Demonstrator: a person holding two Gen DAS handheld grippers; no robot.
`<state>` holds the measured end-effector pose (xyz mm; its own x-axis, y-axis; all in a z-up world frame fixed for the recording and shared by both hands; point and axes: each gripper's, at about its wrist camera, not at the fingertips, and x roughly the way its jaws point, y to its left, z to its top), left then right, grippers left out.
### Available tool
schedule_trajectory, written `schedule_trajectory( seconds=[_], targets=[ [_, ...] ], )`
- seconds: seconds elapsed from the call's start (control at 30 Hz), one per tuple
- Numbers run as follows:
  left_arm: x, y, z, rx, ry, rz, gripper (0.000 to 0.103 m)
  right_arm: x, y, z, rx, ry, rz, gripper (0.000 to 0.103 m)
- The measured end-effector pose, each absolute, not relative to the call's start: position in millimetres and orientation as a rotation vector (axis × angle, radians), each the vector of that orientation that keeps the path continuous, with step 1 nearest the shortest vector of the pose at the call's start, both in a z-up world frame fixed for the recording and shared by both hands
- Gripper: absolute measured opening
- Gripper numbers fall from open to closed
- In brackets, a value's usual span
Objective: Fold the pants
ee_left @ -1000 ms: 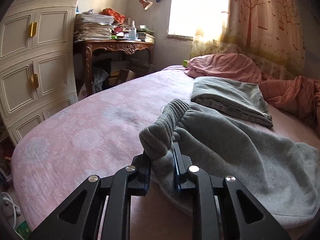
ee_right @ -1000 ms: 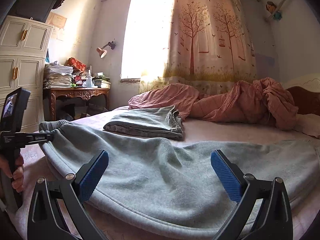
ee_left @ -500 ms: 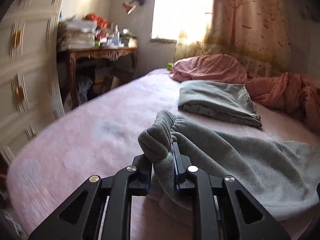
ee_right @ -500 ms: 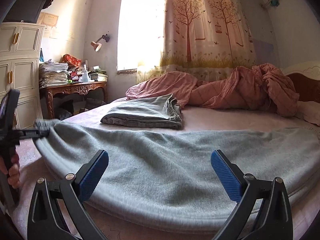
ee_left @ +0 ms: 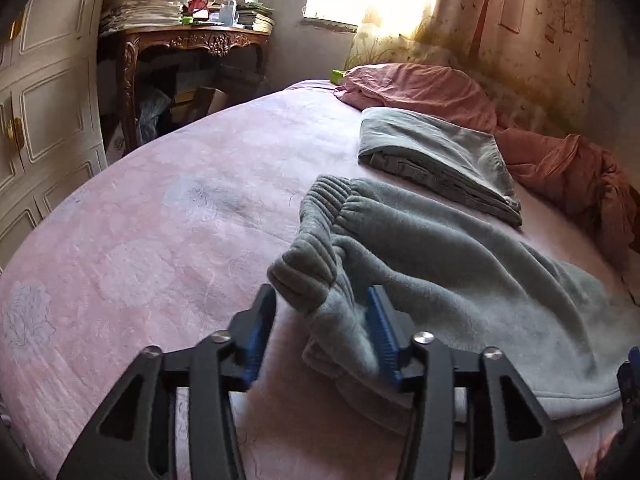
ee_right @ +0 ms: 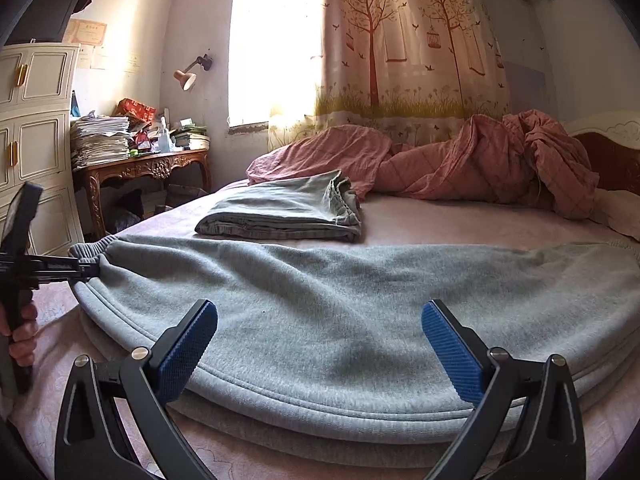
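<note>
Grey fleece sweatpants [ee_left: 460, 256] lie lengthwise across the pink bed, also seen in the right wrist view [ee_right: 340, 296]. Their ribbed cuff end [ee_left: 308, 264] sits between the parted jaws of my left gripper [ee_left: 320, 316], which is open, with cloth touching the right pad. In the right wrist view the left gripper [ee_right: 80, 270] shows at the far left by the cuff. My right gripper [ee_right: 320, 340] is wide open and empty, hovering at the near edge of the pants.
A folded grey garment [ee_right: 284, 210] lies behind the pants. A crumpled pink quilt [ee_right: 460, 168] fills the far side. A carved wooden desk [ee_left: 188, 40] with paper stacks and a cream wardrobe [ee_left: 36, 92] stand left of the bed [ee_left: 140, 240].
My left gripper has opened and released the cuff it was clamping. The pants have settled flat on the bed. The right gripper stayed open at the near edge.
</note>
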<state>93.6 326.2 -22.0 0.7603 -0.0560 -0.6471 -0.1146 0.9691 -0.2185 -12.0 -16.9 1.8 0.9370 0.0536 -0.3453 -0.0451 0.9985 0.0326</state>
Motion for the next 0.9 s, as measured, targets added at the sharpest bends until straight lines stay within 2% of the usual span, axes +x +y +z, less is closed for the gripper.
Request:
schedule_trajectory(
  seconds=[0.1, 0.17, 0.23, 0.27, 0.33, 0.4, 0.47, 0.73, 0.83, 0.9],
  targets=[
    [81, 336, -21, -0.306, 0.713, 0.013, 0.07, -10, -16, 1, 0.019, 0.364, 0.057, 0.102],
    [75, 339, -21, -0.365, 0.724, -0.053, 0.088, -11, -17, 1, 0.023, 0.359, 0.06, 0.102],
    [68, 342, -31, -0.462, 0.745, -0.125, 0.089, -12, -19, 2, 0.032, 0.354, 0.072, 0.101],
    [67, 347, -37, -0.522, 0.761, -0.13, 0.089, -14, -20, 4, 0.037, 0.348, 0.077, 0.099],
    [62, 359, -44, -0.589, 0.768, -0.121, 0.072, -21, -25, 9, 0.044, 0.329, 0.057, 0.096],
    [58, 364, -41, -0.572, 0.778, -0.136, 0.048, -28, -35, 17, 0.026, 0.306, 0.035, 0.096],
    [54, 368, -33, -0.526, 0.757, -0.116, 0.031, -33, -50, 26, 0.017, 0.287, 0.005, 0.096],
    [77, 373, -55, -0.708, 0.806, -0.203, 0.032, -38, -127, 40, -0.014, 0.283, -0.218, 0.096],
    [83, 374, -62, -0.857, 0.776, -0.274, 0.039, -50, -160, 42, -0.009, 0.297, -0.29, 0.096],
    [84, 373, -62, -0.884, 0.752, -0.281, 0.049, -64, -192, 44, 0.025, 0.304, -0.317, 0.096]
  ],
)
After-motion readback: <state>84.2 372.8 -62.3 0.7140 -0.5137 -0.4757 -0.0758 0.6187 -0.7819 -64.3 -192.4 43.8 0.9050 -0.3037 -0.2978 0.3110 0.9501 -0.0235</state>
